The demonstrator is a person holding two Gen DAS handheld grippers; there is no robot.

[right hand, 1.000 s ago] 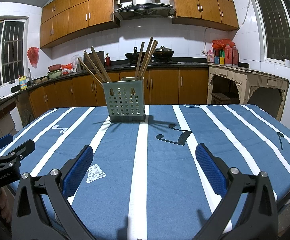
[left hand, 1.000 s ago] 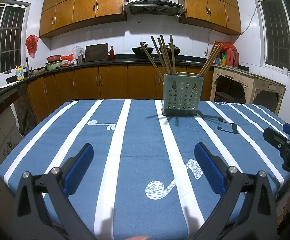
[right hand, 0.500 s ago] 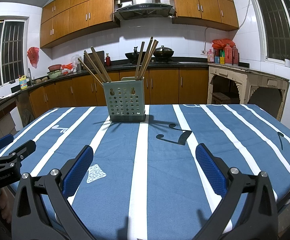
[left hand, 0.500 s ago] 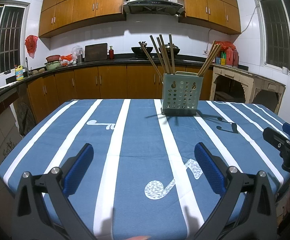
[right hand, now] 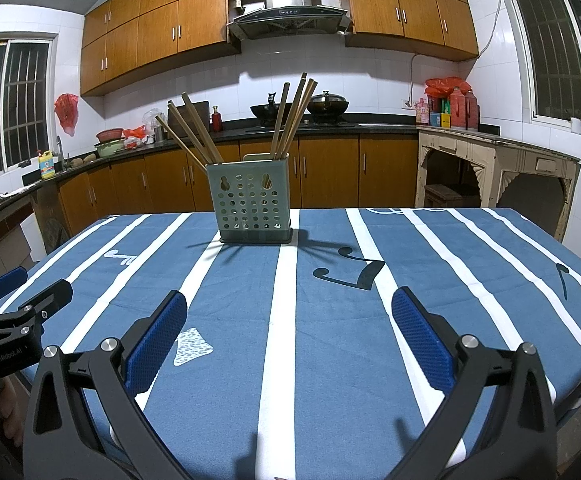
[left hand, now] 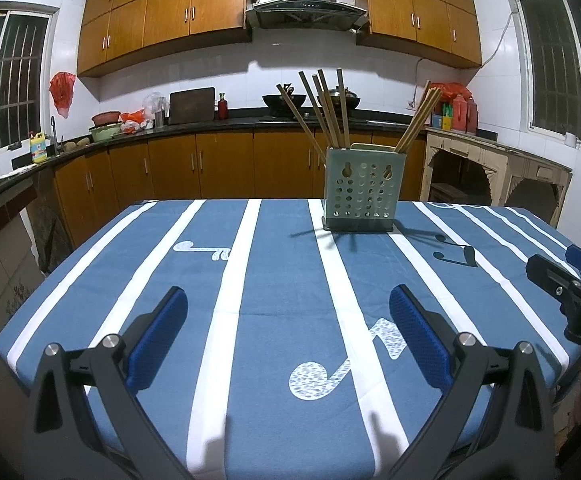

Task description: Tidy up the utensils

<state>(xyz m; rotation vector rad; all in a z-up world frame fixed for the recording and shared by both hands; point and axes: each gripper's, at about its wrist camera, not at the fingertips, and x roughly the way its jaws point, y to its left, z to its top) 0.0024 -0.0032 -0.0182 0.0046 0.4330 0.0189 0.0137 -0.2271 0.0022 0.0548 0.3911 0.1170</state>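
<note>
A pale green perforated utensil holder (left hand: 363,195) (right hand: 250,204) stands upright at the far middle of the table. Several wooden chopsticks (left hand: 322,108) (right hand: 290,116) lean out of it in two bunches, left and right. My left gripper (left hand: 288,316) hovers open over the near part of the table with nothing between its blue pads. My right gripper (right hand: 289,318) is likewise open and holds nothing. Both are well short of the holder. The right gripper's tip (left hand: 566,280) shows at the right edge of the left wrist view, and the left gripper (right hand: 26,312) at the left edge of the right wrist view.
A blue tablecloth (left hand: 274,288) (right hand: 330,344) with white stripes and music notes covers the table. Kitchen counters (left hand: 194,124) with cabinets, woks and bottles run along the back wall. A pale wooden side table (right hand: 490,160) stands at the right.
</note>
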